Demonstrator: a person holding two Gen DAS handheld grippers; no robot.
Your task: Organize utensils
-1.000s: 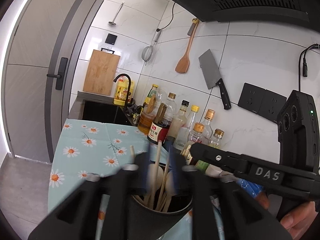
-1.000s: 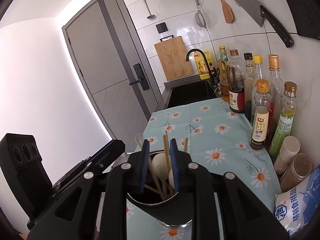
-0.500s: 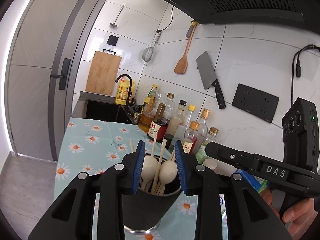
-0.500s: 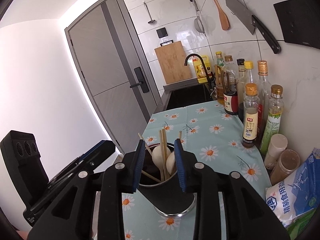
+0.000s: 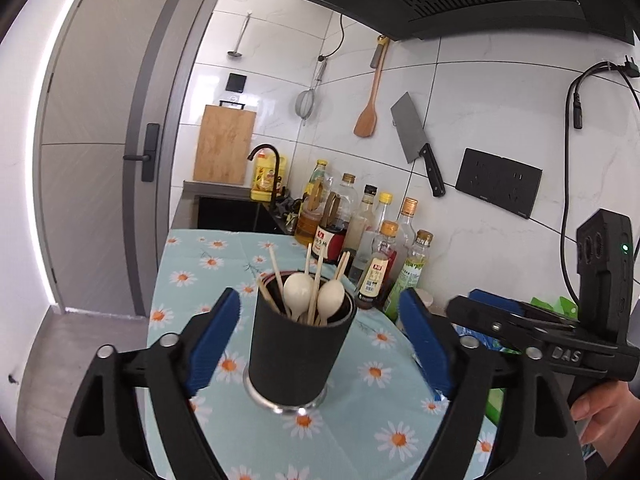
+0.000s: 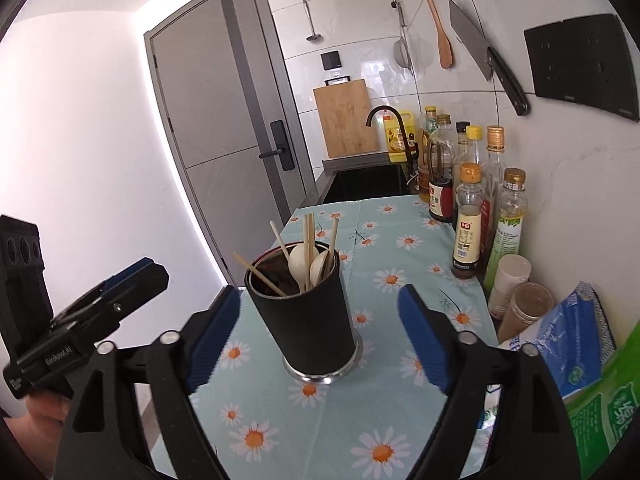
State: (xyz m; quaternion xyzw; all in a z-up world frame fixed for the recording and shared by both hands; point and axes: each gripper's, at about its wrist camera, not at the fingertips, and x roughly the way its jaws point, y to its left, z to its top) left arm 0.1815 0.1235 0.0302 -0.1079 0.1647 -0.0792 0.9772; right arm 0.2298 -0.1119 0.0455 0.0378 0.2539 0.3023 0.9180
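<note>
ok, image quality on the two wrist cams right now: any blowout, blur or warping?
Left wrist: sharp; fisheye bends the door and tile lines; a bright strip runs down its left edge. Right wrist: the white wall is blown out near the door frame; the utensil holder stays crisp; dark vignette in the corners.

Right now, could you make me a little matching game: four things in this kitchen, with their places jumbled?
Things:
1 cleaver
2 white spoons
3 cutting board
4 oil bottles

Places:
A in the black holder
B leaning behind the sink
C hanging on the tiles
D lined up along the wall

Pairs: 1-C, 2-A, 3-B, 4-D
</note>
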